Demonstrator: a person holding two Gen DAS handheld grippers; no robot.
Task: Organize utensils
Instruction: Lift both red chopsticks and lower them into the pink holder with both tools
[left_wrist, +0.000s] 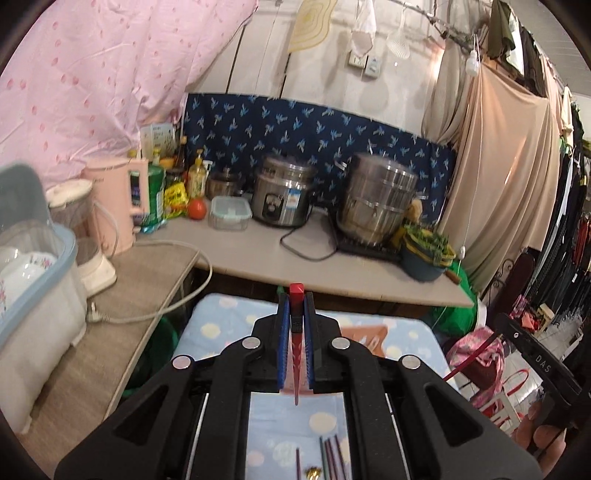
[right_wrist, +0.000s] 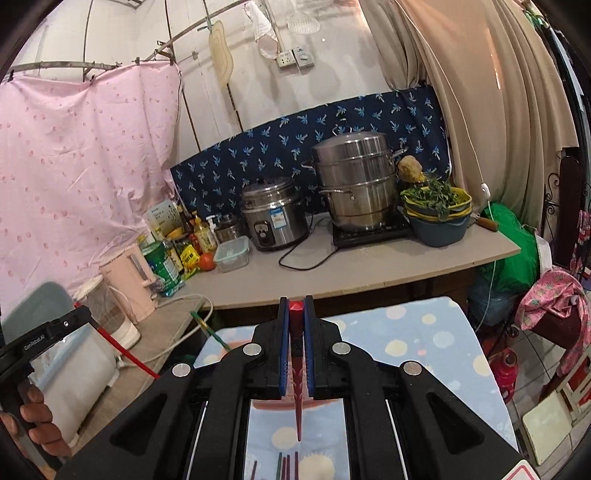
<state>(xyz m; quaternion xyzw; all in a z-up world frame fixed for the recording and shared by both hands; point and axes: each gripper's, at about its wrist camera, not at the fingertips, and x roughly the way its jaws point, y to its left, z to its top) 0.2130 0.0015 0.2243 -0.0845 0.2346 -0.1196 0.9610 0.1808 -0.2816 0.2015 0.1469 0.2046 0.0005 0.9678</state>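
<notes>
Pinching a red chopstick (left_wrist: 296, 334) tight between its blue pads, the left gripper (left_wrist: 296, 295) hangs over the dotted blue cloth (left_wrist: 221, 325), and the right gripper (right_wrist: 296, 301) squeezes another red chopstick (right_wrist: 296, 350), with more chopsticks (left_wrist: 332, 458) lying below them.

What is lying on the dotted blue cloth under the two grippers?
Several loose chopsticks lie on the dotted blue cloth, seen between the gripper arms. How many there are, and what else lies there, is hidden by the left gripper and right gripper, each clamping a red chopstick.
</notes>
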